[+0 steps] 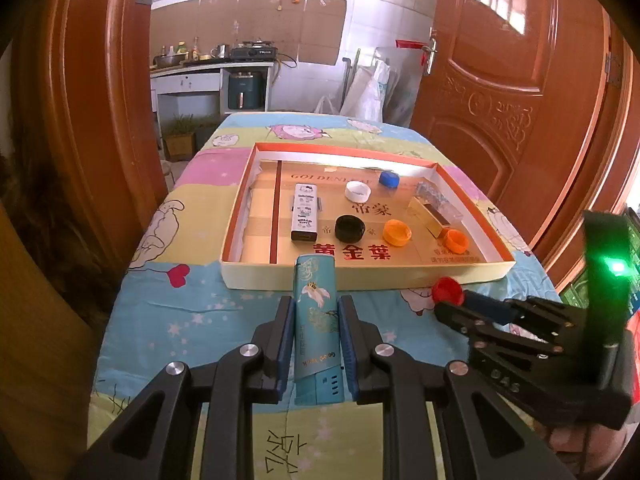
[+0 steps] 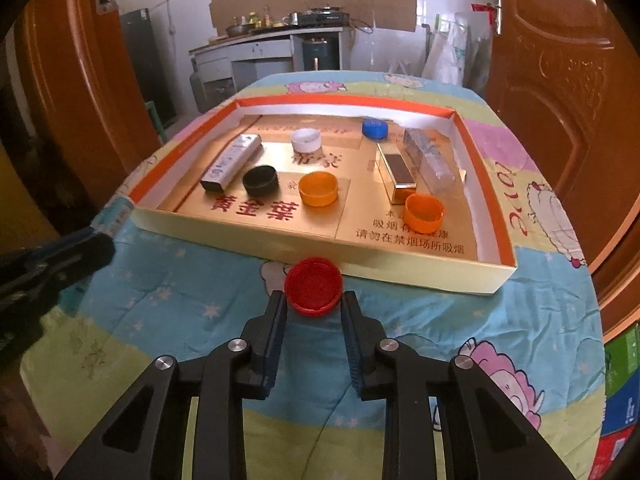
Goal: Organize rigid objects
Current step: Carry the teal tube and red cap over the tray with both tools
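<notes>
Teal lighter [image 1: 316, 320] clamped in left tool [image 1: 314, 304]; right tool [image 2: 314, 300] pinching red cap [image 2: 314, 286]; tray wall [image 2: 360, 266] just ahead.

Both wrist views look down and forward, close over the bedspread [image 1: 192, 312]; both share the tray [image 2: 440, 276].

"黄金葉" is printed in red on the box [image 2: 484, 280] floor; "Good luck" is read on the teal lighter [image 1: 316, 320].

We are noting glossy ribbed plastic on the red cap [image 2: 314, 287], glossy printed finish on the teal lighter [image 1: 316, 320], soft wrinkled cloth [image 2: 420, 312], smooth cardboard tray [image 2: 280, 250] with shiny gold lining, and varnished wood doors [image 1: 500, 80].
</notes>
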Motion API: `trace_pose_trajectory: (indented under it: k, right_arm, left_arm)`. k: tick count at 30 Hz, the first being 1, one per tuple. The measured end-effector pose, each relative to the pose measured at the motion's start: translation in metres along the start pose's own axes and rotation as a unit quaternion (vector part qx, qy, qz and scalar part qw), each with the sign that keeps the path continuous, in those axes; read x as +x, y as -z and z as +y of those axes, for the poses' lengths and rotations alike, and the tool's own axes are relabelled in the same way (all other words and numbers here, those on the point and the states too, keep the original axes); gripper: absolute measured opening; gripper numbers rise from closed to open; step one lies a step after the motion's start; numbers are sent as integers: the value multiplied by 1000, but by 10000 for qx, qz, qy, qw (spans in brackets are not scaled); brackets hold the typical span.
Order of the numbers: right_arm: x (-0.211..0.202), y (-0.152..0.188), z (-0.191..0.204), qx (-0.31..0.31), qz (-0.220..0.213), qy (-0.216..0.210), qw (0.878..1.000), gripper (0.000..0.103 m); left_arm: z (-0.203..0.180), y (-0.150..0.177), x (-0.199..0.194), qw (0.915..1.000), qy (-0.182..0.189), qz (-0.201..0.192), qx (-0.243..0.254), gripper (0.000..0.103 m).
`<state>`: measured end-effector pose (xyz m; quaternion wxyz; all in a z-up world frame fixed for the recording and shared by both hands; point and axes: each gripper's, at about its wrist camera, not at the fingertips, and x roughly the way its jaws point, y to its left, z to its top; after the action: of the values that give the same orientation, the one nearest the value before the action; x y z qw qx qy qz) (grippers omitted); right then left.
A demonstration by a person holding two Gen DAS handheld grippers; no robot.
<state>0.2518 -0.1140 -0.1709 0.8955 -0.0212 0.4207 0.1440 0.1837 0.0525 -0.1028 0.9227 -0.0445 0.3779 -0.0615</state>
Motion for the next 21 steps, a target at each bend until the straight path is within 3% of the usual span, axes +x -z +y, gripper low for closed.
trace_pose_trajectory:
  k: [21]
  right_arm:
    - [-55, -31, 11, -358, -532, -111, 9979, 28]
  left_arm:
    - [-11, -28, -16, 9994, -69, -321, 111, 22]
